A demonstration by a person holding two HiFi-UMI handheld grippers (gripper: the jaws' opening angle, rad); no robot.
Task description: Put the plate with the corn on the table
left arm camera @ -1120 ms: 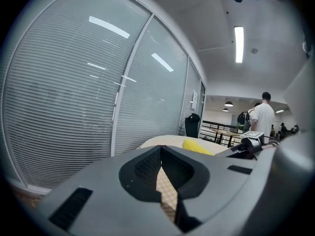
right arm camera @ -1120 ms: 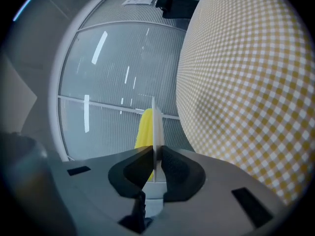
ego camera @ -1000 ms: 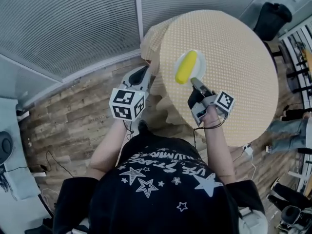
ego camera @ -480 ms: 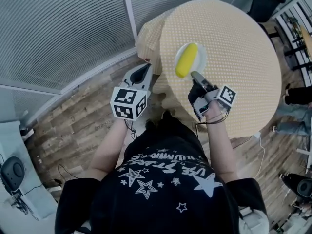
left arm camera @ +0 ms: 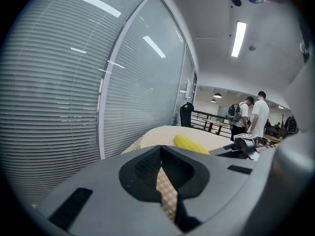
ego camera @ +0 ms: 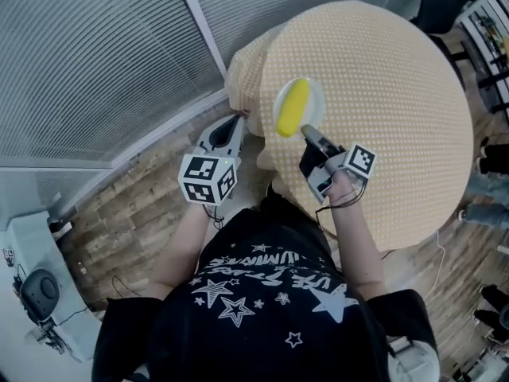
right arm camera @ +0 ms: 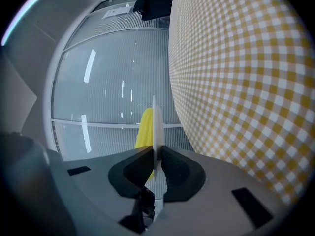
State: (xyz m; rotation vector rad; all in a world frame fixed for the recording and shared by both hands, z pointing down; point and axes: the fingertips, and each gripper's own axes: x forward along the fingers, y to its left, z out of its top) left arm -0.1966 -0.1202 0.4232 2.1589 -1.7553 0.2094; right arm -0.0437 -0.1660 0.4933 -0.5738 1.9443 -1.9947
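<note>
A white plate (ego camera: 312,94) carrying a yellow corn cob (ego camera: 292,107) hangs over the near-left part of the round table (ego camera: 390,86), which is covered in a yellow checked cloth. My right gripper (ego camera: 307,132) is shut on the plate's near rim. In the right gripper view the plate (right arm camera: 154,119) shows edge-on between the jaws of the right gripper (right arm camera: 155,154), with the corn (right arm camera: 145,129) on one side and the cloth (right arm camera: 236,82) a small gap away on the other. My left gripper (ego camera: 236,122) is shut and holds nothing, just off the table's left edge beside the hanging cloth.
Window blinds (ego camera: 95,62) run along the left above a wooden floor (ego camera: 135,213). A dark chair (left arm camera: 186,114) stands beyond the table, and people (left arm camera: 256,114) stand far off. Cables lie on the floor (ego camera: 48,325) at the lower left.
The head view has swung, so the table now sits higher and wider in the picture. The right gripper keeps its hold on the plate; both grippers have barely moved relative to the table.
</note>
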